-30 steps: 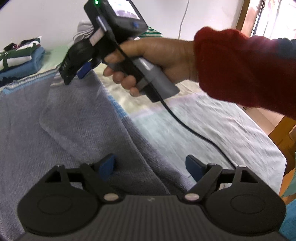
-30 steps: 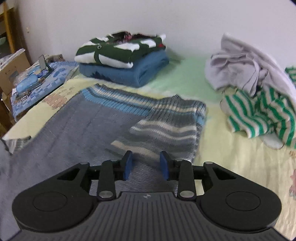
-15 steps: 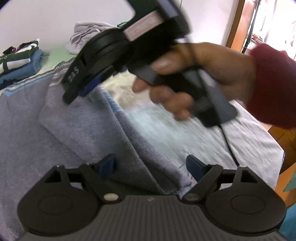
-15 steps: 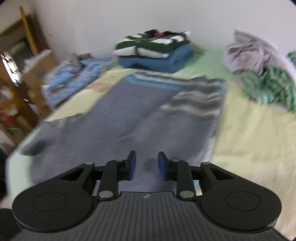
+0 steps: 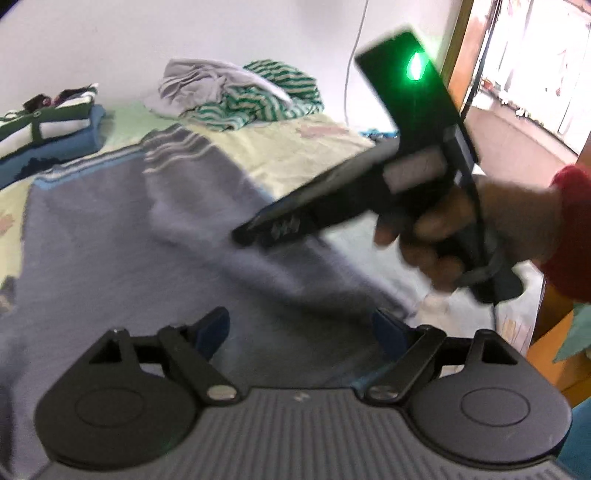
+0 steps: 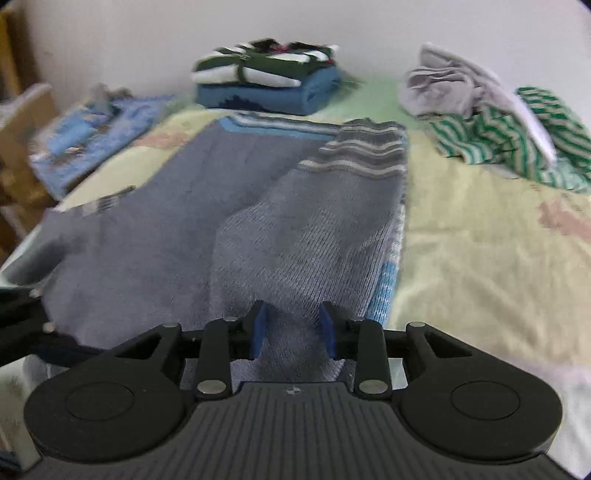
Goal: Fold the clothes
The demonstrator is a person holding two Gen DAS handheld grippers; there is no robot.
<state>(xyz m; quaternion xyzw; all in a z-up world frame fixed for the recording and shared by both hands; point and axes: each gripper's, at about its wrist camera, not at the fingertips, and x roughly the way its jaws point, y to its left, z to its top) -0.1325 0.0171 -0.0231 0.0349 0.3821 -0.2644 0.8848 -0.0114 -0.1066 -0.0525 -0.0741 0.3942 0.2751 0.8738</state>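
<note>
The right gripper (image 6: 293, 328) has drawn back along the sweater (image 6: 192, 206), jaws opening with knit between them. The left gripper (image 5: 301, 332) gapes, empty. One sleeve lies folded over the sweater on the bed (image 6: 480, 236); the other likely comes next.

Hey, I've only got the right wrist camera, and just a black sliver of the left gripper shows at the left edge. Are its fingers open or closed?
Observer: Open. The left gripper has its fingers far apart above the grey sweater, gripping nothing.
Operator: Anything on the wall behind the green striped clothes?
Observer: A thin white cable runs up the wall just right of them.
Operator: What's beyond the bed on the right?
Observer: A wooden door frame, with a bright room past it.
</note>
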